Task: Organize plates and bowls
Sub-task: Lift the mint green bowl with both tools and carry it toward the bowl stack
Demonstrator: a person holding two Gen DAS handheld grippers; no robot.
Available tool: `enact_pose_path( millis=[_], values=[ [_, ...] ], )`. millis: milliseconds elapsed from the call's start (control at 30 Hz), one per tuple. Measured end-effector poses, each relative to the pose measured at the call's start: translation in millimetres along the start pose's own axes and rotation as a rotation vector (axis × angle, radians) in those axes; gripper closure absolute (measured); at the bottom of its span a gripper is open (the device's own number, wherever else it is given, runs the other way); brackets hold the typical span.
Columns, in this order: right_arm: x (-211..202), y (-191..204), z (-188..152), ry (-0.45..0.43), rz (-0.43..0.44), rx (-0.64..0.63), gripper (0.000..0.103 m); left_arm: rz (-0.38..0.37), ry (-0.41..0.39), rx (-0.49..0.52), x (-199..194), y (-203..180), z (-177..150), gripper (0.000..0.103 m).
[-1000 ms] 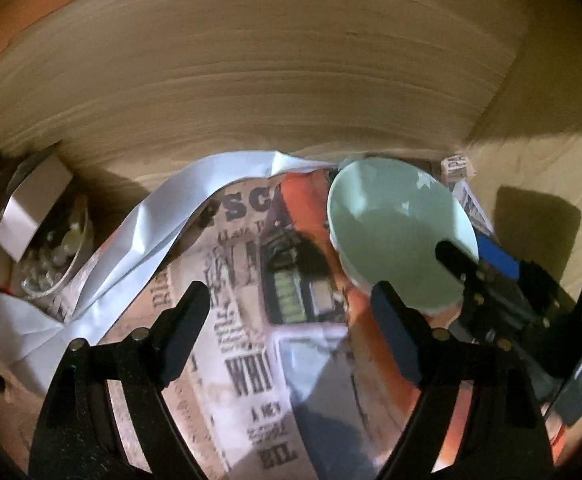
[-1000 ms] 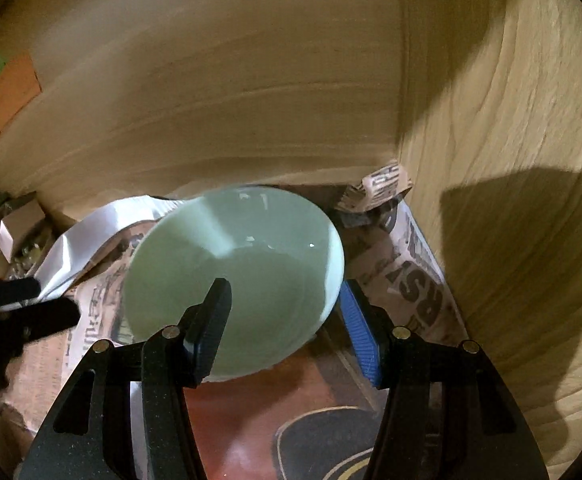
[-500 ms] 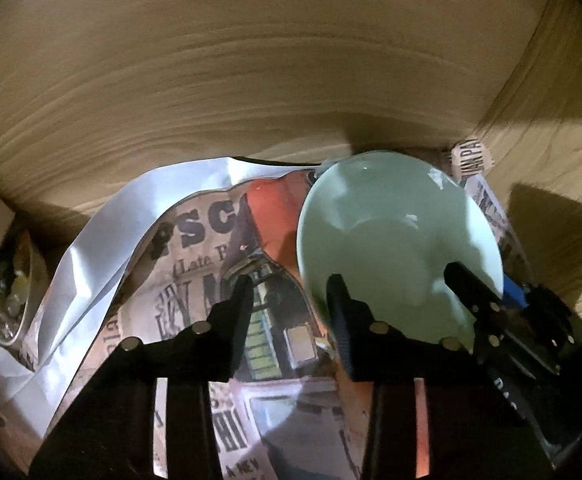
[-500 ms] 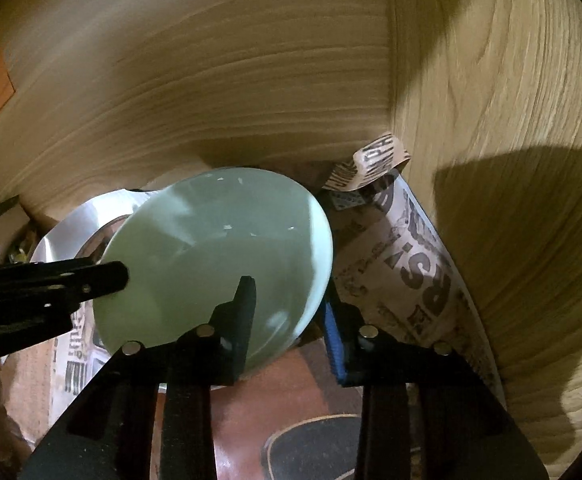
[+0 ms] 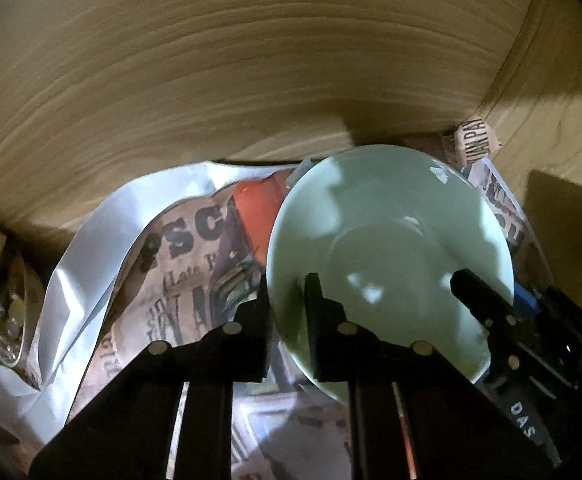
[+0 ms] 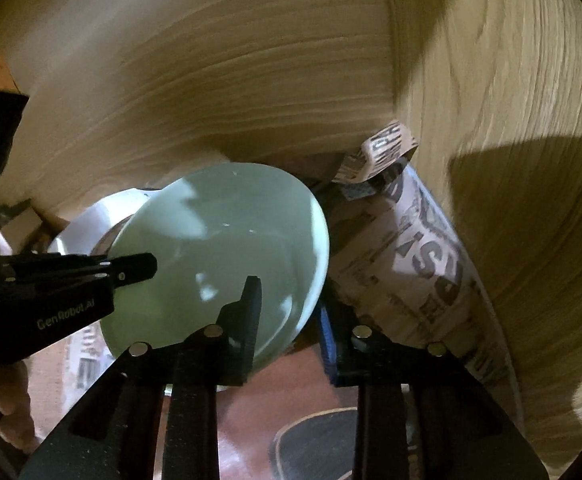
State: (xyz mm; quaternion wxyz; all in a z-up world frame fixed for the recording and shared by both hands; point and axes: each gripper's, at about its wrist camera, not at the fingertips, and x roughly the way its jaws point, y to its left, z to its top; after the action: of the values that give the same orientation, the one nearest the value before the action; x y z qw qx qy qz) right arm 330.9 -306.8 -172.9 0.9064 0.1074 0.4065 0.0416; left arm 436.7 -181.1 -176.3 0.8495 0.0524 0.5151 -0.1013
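A pale green bowl (image 5: 387, 248) sits tilted inside a wooden cabinet, over printed newspaper lining (image 5: 179, 264). My left gripper (image 5: 287, 304) is shut on the bowl's left rim, one finger inside and one outside. My right gripper (image 6: 289, 312) is shut on the bowl's right rim (image 6: 315, 248), its black finger inside the bowl and its blue-padded finger outside. In the right wrist view the bowl (image 6: 219, 248) shows with the left gripper's finger (image 6: 131, 270) reaching over it. The right gripper's fingers (image 5: 483, 304) show at the bowl's right edge in the left wrist view.
Wooden back wall (image 5: 251, 60) and right side wall (image 6: 511, 160) close in the corner. White crumpled paper (image 5: 87, 264) lies left of the bowl. A clear glass dish (image 5: 9, 320) and a cardboard piece sit at far left. A curled newspaper edge (image 6: 387, 148) stands in the corner.
My left gripper moved right and closed onto the bowl's left rim. My right gripper closed onto the right rim. The bowl tilted and shifted slightly toward the corner.
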Motion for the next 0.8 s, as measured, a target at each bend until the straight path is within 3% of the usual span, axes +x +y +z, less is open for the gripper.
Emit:
enact_pose_path(
  millis=[200,400,567,800],
  values=[
    [-6.7,20.1,-10.1,0.031,0.039,-0.067,0.081,0.021,0.019,0.017,-17.2,7.5,-28.3,0.089],
    [-4.2,35.4,-19.5,0.073,0.113,-0.152,0.081,-0.007,0.041,0.008,-26.4,26.3,-52.4,0.089],
    [2.3,38.3,-21.6,0.058,0.090,-0.145,0.081,-0.041,0.050,-0.022,-28.8,37.5,-55.0,0.089],
    [8.6,38.5,-19.0,0.048,0.079,-0.138,0.081,-0.009,0.014,-0.022,-19.5,39.6,-44.7,0.089]
  ],
)
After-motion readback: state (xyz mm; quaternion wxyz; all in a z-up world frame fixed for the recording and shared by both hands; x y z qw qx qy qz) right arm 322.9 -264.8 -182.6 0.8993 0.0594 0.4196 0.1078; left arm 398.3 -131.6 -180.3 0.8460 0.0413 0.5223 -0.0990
